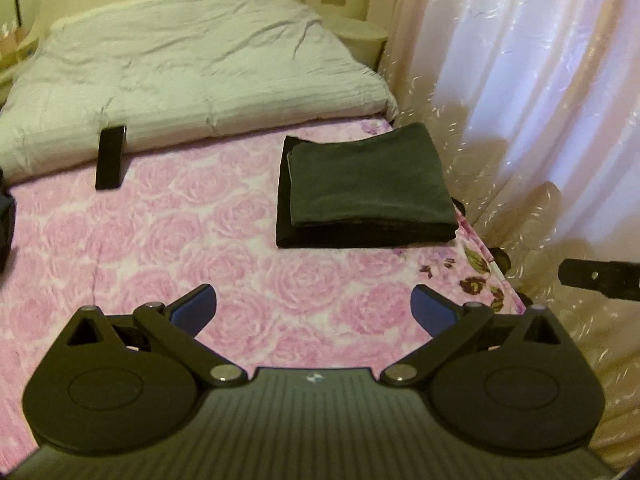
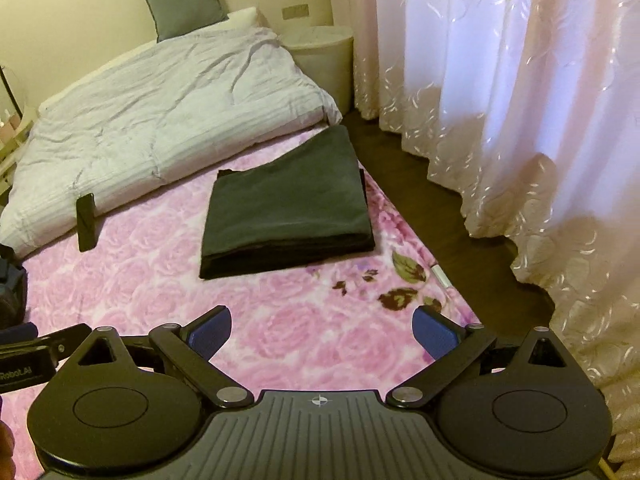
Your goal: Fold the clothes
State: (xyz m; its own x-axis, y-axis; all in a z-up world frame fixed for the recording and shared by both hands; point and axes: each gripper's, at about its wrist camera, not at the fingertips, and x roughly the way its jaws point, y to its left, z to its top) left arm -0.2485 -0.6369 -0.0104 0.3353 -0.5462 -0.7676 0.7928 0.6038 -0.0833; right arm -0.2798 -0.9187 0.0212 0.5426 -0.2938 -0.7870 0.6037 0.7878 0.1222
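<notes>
Both grippers' jaws wide apart, empty, above bare pink blanket [image 2: 280,320]; folded dark garment [image 2: 286,208] near bed's right edge.

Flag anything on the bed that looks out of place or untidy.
Only a black phone, propped against the white duvet, is unrelated to folding. The dark folded garment lies neat and flat on the pink blanket.

Right tongs [image 2: 322,330] spread wide, empty; folded dark garment [image 2: 286,208] on pink blanket [image 2: 160,288].
</notes>
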